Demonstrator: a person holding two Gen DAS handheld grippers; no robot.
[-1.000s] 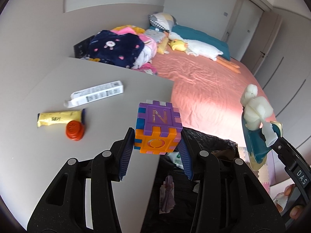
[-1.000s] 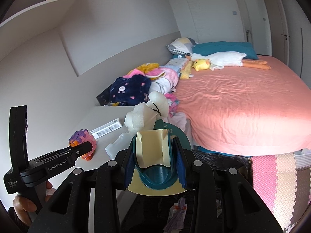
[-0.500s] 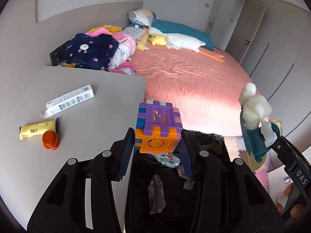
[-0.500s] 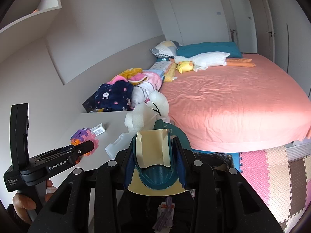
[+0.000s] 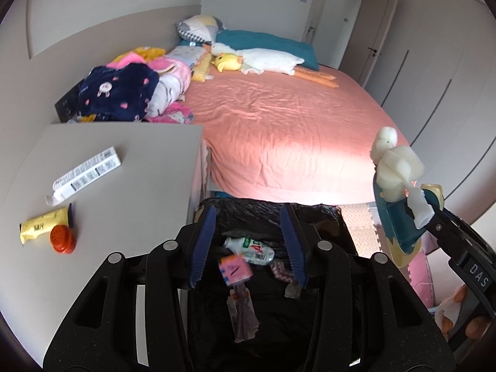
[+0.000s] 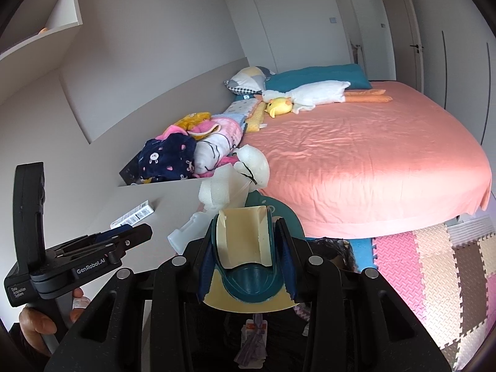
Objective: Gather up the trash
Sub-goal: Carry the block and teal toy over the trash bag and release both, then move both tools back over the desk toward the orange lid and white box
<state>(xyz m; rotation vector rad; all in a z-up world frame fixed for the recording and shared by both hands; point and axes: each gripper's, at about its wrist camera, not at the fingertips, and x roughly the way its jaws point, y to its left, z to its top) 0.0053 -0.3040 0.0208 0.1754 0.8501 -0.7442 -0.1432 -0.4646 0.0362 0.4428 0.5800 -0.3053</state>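
- My left claw (image 5: 248,241) hangs spread over the bin (image 5: 310,214), pinching nothing.
- A blurred cube (image 5: 234,269) shows between the left claw's fingers, inside the bin's black liner; I cannot tell whether it rests on anything.
- In the bin beside the cube lie a bottle (image 5: 251,248) and a wrapper (image 5: 243,316).
- My right claw (image 6: 246,257) is pressed onto a teal-and-cream package (image 6: 248,248) with white foam (image 6: 235,179) at its far end, held above the bin's right side.
- On the bench (image 5: 139,192), left of the bin: a white box (image 5: 85,175), a yellow tube (image 5: 43,226) and an orange cap (image 5: 63,240) touching the tube.
- Behind the bench, a bed (image 5: 279,130) carries clothes (image 5: 124,93) and a plush goose (image 5: 263,62).
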